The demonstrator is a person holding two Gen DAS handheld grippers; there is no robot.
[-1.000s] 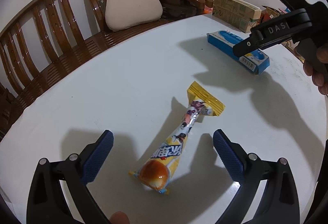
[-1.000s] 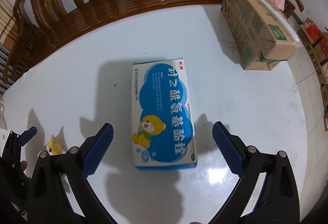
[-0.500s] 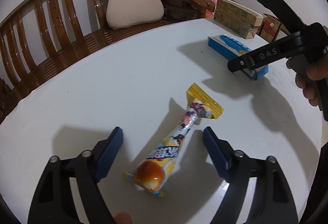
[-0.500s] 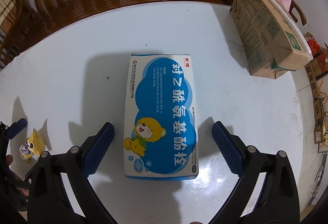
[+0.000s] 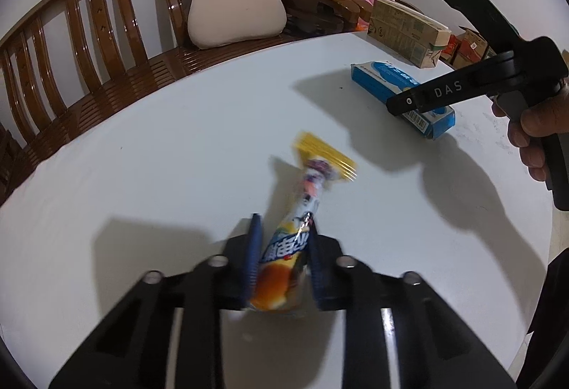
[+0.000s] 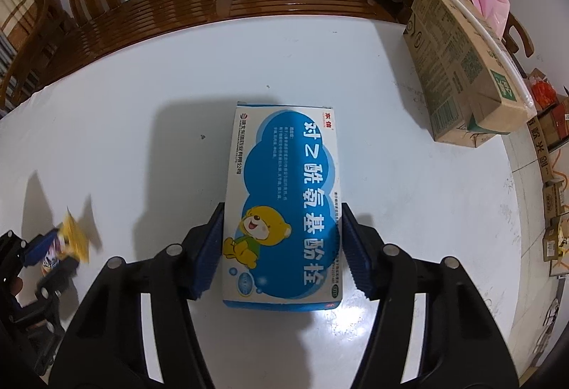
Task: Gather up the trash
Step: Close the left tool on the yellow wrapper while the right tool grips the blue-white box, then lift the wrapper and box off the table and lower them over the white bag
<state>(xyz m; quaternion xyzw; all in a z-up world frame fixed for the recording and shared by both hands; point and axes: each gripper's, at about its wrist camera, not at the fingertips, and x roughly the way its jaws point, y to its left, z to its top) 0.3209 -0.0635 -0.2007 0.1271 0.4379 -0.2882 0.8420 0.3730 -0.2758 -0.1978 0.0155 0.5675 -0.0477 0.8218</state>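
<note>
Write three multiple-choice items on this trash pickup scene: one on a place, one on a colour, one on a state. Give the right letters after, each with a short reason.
1. Where does the blue and white box lie?
A. on the wooden bench
B. on the white table
C. inside the brown carton

2. What colour is the crimped end of the snack wrapper?
A. yellow
B. green
C. pink

3. What is between the left gripper pads?
A. nothing
B. the cushion
C. the snack wrapper

Answers:
1 B, the box rests flat on the white table, between the closing jaws of the right gripper.
2 A, the flat sealed end is yellow.
3 C, the closing jaws pinch the wrapper's sides.
</note>
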